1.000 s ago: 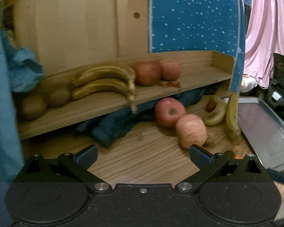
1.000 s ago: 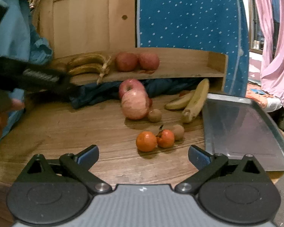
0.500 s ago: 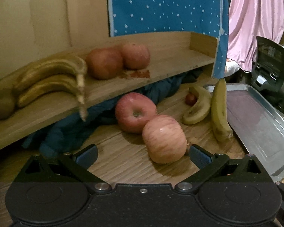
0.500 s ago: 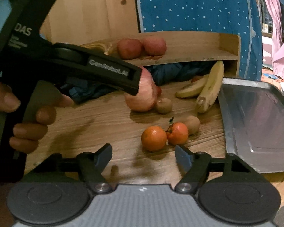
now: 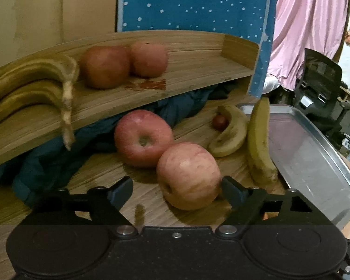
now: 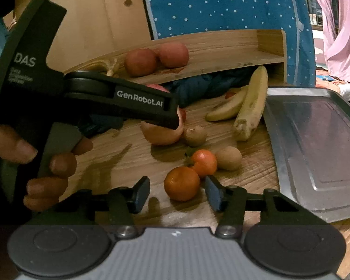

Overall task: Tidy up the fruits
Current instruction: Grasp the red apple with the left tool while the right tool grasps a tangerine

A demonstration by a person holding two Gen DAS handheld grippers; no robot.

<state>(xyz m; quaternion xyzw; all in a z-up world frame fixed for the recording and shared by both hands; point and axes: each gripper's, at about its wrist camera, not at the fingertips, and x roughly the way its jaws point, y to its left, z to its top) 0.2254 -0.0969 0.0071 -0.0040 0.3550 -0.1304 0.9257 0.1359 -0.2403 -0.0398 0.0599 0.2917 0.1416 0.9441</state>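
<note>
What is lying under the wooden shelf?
Under the wooden shelf lies a crumpled dark blue cloth. Two apples sit in front of it. Anything deeper behind the cloth is covered and dark.

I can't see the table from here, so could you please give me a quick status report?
Left gripper open, closing in around the near apple. Right gripper open, at the near orange. Tray bare; nothing blocking.

Wood-grain table [image 5: 100, 175] — dull metal tray [image 5: 315, 163].
</note>
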